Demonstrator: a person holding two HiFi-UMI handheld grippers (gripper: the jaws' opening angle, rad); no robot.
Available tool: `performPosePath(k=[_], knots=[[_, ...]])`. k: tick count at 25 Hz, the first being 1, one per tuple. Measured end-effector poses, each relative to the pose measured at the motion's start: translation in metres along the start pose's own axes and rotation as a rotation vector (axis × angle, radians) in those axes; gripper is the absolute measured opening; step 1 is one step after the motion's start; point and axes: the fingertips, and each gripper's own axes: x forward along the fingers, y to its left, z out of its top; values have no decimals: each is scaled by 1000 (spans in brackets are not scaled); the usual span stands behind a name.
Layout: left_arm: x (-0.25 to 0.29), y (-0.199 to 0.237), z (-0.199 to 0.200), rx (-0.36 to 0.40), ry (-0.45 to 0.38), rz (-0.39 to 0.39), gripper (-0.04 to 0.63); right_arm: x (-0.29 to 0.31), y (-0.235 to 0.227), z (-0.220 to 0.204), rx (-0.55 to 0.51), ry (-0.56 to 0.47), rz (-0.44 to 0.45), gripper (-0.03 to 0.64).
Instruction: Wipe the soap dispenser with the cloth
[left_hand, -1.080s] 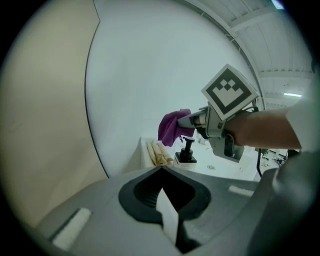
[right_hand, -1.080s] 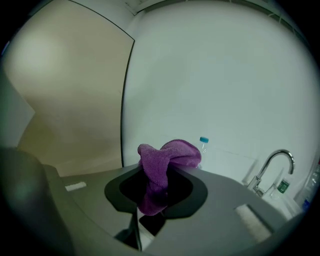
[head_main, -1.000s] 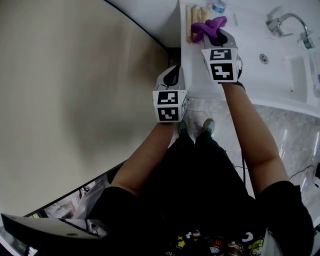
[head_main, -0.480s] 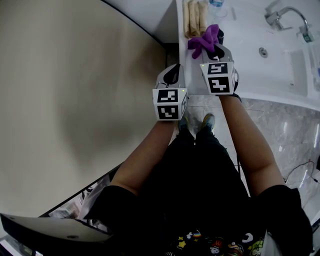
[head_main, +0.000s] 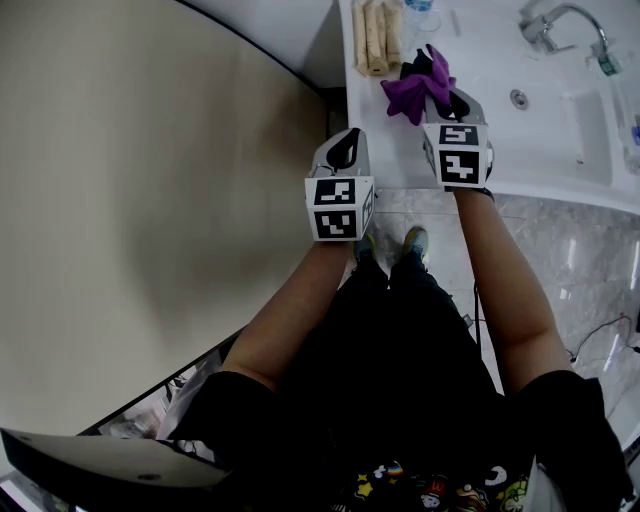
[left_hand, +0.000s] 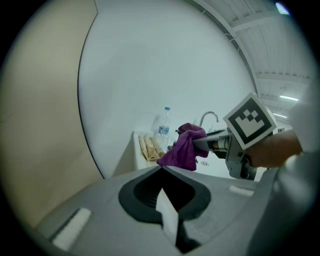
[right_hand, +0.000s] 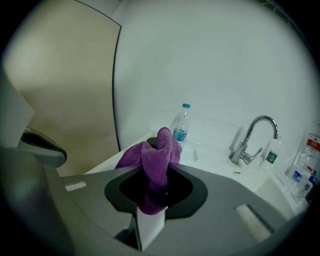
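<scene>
My right gripper (head_main: 441, 97) is shut on a purple cloth (head_main: 417, 86), held bunched over the left part of the white counter (head_main: 385, 150); the cloth (right_hand: 156, 159) fills the jaws in the right gripper view. A small dark object (head_main: 414, 68) shows just behind the cloth, mostly hidden, so I cannot tell what it is. A small bottle with a green label (right_hand: 271, 154) stands beside the faucet (right_hand: 252, 135). My left gripper (head_main: 346, 137) hangs shut and empty off the counter's left front corner, and in its own view it (left_hand: 162, 169) looks toward the cloth (left_hand: 183, 149).
Rolled beige towels (head_main: 374, 36) lie at the counter's back left with a water bottle (right_hand: 182, 125) beside them. The sink basin (head_main: 560, 130) with its drain (head_main: 517, 98) is to the right. More bottles (right_hand: 303, 172) stand at the far right. A beige wall (head_main: 150, 200) runs along the left.
My right gripper has shifted a little to the right over the counter with the cloth still in it. The left gripper has stayed where it was.
</scene>
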Motion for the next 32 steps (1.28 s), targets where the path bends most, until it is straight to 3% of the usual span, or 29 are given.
performPosePath(k=[6, 14, 32], knots=[[1, -4, 6, 0, -10, 16, 1, -6, -35, 32, 24, -72, -39, 101], [-4, -6, 13, -3, -23, 48, 1, 5, -47, 86, 5, -158, -27, 101], [-2, -19, 15, 11, -23, 53, 1, -15, -9, 58, -6, -150, 81, 101]])
